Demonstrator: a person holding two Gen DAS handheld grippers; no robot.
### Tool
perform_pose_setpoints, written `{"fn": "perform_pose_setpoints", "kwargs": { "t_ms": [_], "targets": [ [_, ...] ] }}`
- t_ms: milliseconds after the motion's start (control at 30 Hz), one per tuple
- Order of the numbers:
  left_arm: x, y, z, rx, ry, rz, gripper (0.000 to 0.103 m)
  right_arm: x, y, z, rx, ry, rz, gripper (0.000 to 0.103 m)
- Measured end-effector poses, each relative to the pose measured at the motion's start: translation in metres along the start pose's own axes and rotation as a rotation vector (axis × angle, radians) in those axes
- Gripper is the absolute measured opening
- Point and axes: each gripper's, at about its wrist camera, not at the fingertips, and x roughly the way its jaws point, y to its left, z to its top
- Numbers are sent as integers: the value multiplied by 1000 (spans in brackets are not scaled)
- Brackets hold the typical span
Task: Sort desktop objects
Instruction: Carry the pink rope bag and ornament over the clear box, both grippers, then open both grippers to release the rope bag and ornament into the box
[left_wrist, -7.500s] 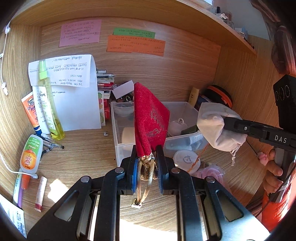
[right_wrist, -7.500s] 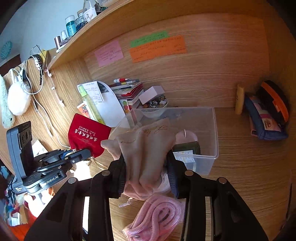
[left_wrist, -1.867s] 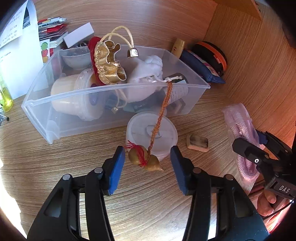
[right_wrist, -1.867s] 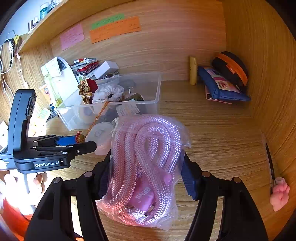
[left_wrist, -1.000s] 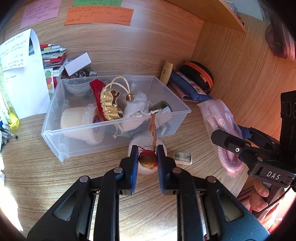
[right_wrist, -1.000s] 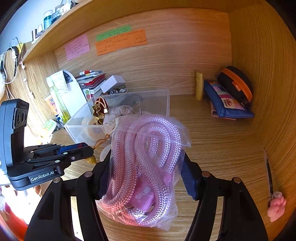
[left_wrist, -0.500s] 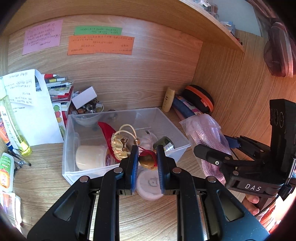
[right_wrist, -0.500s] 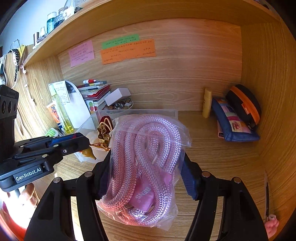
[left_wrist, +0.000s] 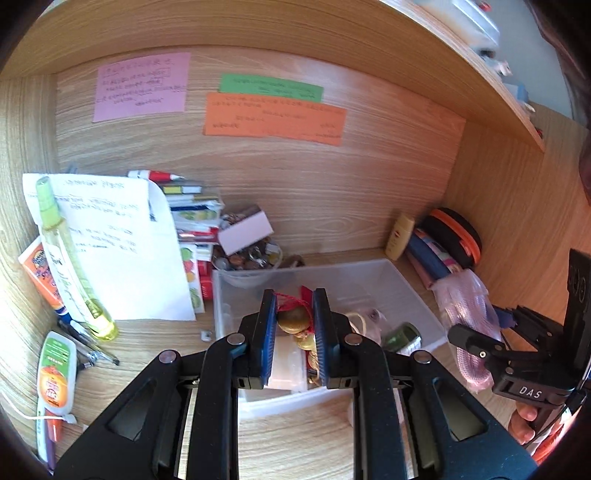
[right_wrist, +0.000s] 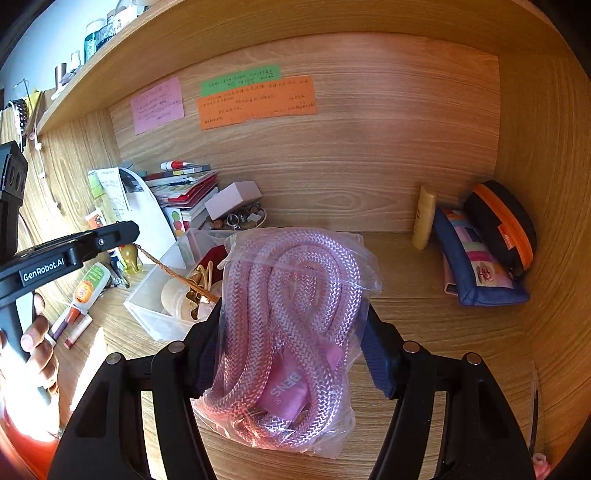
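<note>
Showing left gripper (left_wrist: 294, 325) clamped on a small, hard gourd charm (left_wrist: 293, 319); right gripper (right_wrist: 291, 350) grasps a soft, slippery bagged rope (right_wrist: 291, 321) mid-bundle.

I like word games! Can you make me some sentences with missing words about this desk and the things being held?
1. The right gripper is shut on a clear bag of ____ rope.
2. The left gripper holds a small gold gourd charm between its ____ fingers.
3. The charm's braided cord leads down into the clear plastic ____.
4. On the back wall, the green note sits just above the ____ note.

Missing words: pink; blue; bin; orange
</note>
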Motion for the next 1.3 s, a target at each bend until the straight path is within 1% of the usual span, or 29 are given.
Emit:
{"fn": "perform_pose_setpoints", "kwargs": {
  "t_ms": [67,167,400,633,900,1033,1100,1300],
  "targets": [
    [0,5,3,-8,-5,2,18,2,2,3,-1,-2,-2,62],
    [5,3,1,6,5,-1,18,7,5,8,-7,-4,-2,62],
    [27,-9,-13,62,55,-15,18,19,12,19,-21,-5,-10,62],
    [47,-3,-24,68,105,-24,18,34,16,24,-34,4,-30,62],
    [63,5,-35,66,139,-13,18,60,20,22,-40,52,-29,62],
    [73,9,-39,57,171,-12,18,76,20,18,-48,85,-41,62],
    [76,10,-41,58,176,-1,18,83,18,16,-42,100,-37,62],
    [79,12,-42,52,172,-3,19,97,18,10,-51,132,-34,62]
  ]
}}
